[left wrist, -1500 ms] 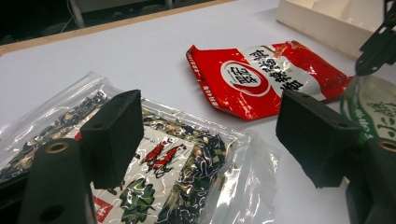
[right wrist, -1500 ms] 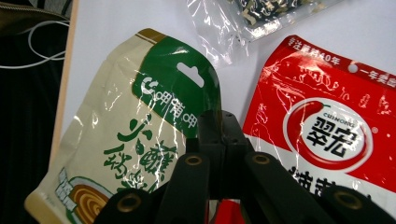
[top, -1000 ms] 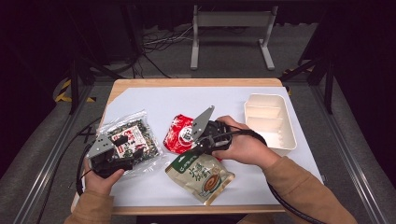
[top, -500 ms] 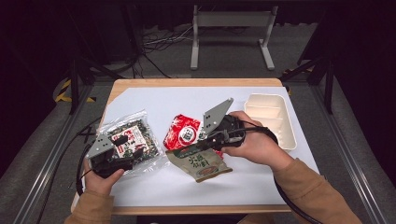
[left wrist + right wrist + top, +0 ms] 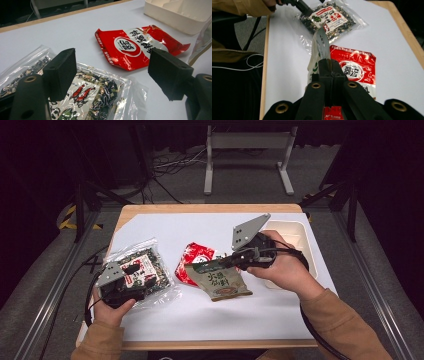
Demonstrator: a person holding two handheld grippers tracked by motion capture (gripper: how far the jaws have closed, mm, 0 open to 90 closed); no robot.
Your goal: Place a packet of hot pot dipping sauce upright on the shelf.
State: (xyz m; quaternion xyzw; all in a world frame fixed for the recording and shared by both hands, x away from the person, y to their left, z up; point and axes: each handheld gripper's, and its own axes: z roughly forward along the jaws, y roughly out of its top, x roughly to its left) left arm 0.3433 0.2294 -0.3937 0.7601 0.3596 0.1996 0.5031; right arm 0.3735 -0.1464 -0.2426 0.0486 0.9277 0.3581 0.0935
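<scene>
My right gripper is shut on the top edge of a green and tan snack packet, which hangs tilted just above the white table mat. In the right gripper view the jaws meet on that packet. A red packet lies flat beside it, partly under its corner. My left gripper rests low over a clear bag of dark snack with a red-and-white label. Its jaws stand wide open above the bag, gripping nothing.
A white divided tray sits at the table's right, just behind the right hand. The red packet and the tray lie ahead of the left gripper. The table's wooden edge runs close on the person's side.
The right gripper has lifted the green packet off the table's front and carried it up and to the right, toward the tray. The left gripper has stayed on the clear bag.
</scene>
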